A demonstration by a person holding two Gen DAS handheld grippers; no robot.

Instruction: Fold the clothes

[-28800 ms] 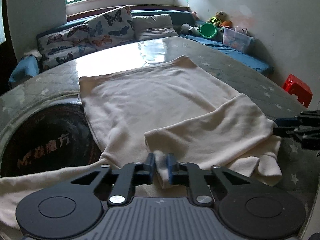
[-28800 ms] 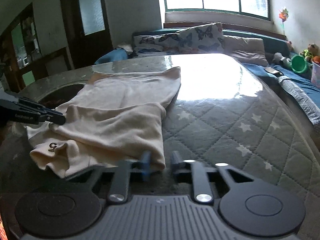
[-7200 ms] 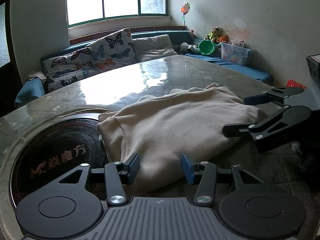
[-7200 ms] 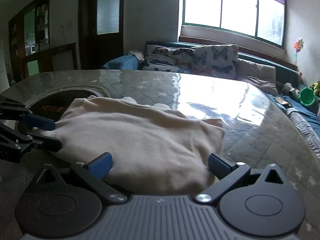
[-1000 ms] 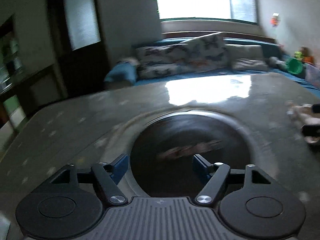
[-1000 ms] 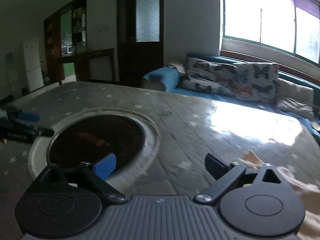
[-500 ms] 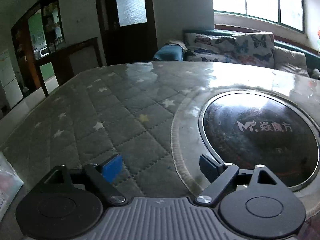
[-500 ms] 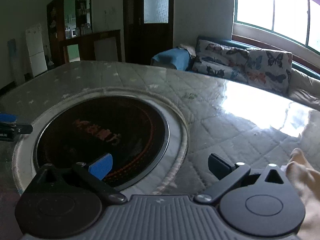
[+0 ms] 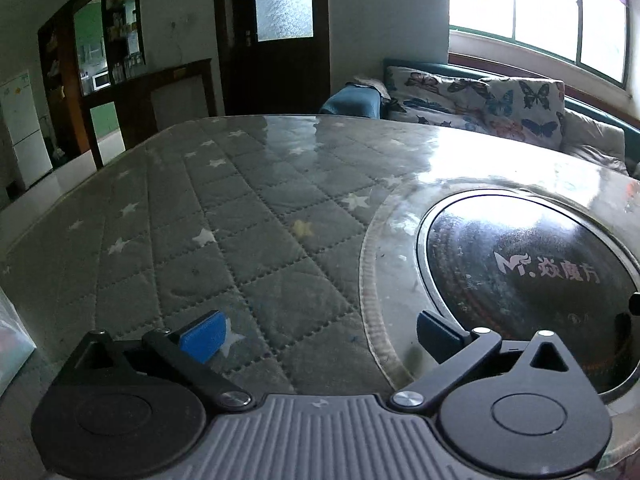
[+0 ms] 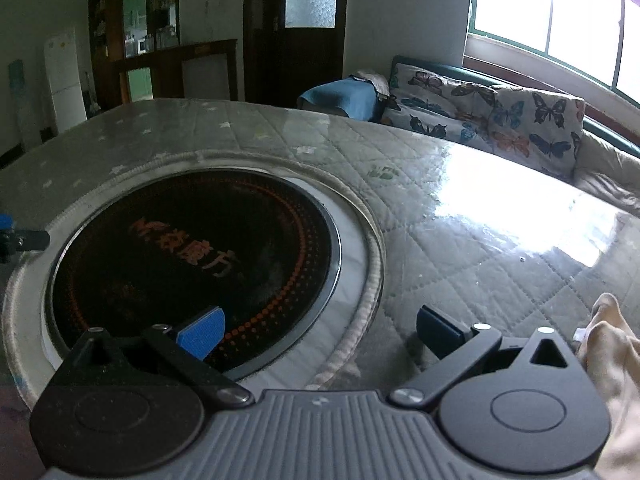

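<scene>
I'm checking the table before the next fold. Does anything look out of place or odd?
Nothing looks spilled or damaged. The cream garment sits bunched at the right edge of the right wrist view, beside the right gripper, not between its fingers. Both grippers are open and empty; the left gripper faces bare quilted table cover and the black cooktop.

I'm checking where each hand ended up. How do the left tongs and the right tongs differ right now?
The left tongs hover over the grey star-quilted table cover, with the black round hob to their right; the right tongs straddle that hob's rim. The cream garment lies beside the right tongs, while none shows near the left tongs. Both are wide open and hold nothing.
</scene>
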